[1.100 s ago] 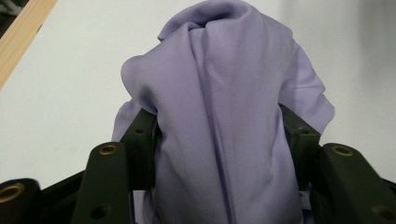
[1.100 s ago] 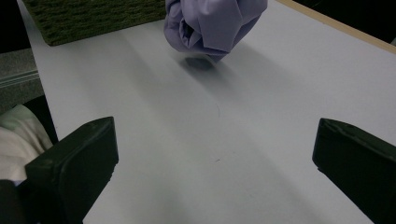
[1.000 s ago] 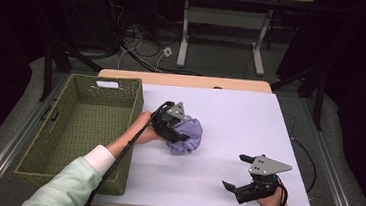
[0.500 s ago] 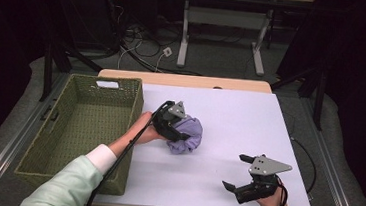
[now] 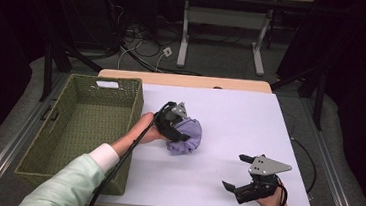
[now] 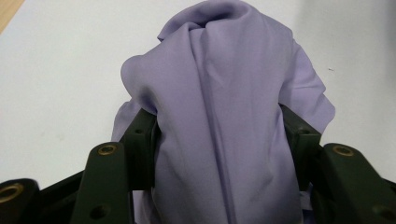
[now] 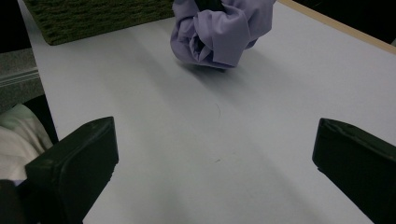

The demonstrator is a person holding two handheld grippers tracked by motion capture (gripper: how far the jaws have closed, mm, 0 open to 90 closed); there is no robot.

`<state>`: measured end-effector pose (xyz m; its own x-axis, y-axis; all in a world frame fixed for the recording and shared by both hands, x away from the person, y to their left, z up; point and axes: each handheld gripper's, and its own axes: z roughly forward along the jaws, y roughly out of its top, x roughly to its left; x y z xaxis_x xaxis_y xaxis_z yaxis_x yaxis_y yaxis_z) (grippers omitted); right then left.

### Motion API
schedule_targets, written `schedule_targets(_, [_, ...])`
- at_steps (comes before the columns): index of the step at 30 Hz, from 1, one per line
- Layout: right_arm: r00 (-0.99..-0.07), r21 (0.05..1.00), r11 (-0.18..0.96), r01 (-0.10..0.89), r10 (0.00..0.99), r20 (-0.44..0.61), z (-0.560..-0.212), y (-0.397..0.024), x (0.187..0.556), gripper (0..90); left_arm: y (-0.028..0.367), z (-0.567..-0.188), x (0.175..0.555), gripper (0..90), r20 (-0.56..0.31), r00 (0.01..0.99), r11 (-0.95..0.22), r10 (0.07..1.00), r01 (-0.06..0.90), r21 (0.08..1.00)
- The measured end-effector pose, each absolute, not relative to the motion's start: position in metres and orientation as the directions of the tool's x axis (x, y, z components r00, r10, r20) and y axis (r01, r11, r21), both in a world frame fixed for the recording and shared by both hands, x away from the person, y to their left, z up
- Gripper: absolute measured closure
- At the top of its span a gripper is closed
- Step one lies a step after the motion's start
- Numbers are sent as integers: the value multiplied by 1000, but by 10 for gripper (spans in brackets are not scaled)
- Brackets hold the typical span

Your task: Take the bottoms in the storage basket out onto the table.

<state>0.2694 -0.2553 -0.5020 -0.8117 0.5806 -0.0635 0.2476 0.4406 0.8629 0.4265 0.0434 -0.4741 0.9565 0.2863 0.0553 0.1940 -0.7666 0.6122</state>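
A bunched lilac cloth [image 5: 188, 136] sits near the middle of the white table [image 5: 230, 117]. My left gripper [image 5: 181, 133] is shut on it. In the left gripper view the cloth [image 6: 219, 121] bulges up between both black jaws and hides their tips. From the right gripper view the same cloth [image 7: 219, 30] hangs a little above the table, with a shadow under it. My right gripper [image 5: 239, 174] rests low at the front right of the table, jaws wide apart and nothing between them [image 7: 215, 158].
A green woven basket [image 5: 42, 143] stands along the table's left side, close to the left hand. Its corner [image 7: 93, 18] also appears in the right gripper view. Cables and table legs lie on the floor beyond the far edge.
The left gripper and the cloth have shifted very slightly. The right gripper has stayed where it was.
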Motion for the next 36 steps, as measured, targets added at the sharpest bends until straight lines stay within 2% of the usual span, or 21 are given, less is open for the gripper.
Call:
schedule_targets(8, [-811,861,441,251,581,-62,-502,-255,269,0,36,-482,428,398,64,956,-799,285,200,567])
schedule_targets(12, [-812,861,440,253,581,-59,-502,-255,269,0,35,-486,429,305,68,948,-821,310,231,522])
schedule_targets(21, [-813,860,443,252,579,-60,-503,-254,270,0,44,-473,431,167,35,924,-791,381,306,530])
schedule_targets(36, [-815,861,443,248,576,-62,-502,-254,270,0,60,-451,420,55,-5,903,-732,429,351,584])
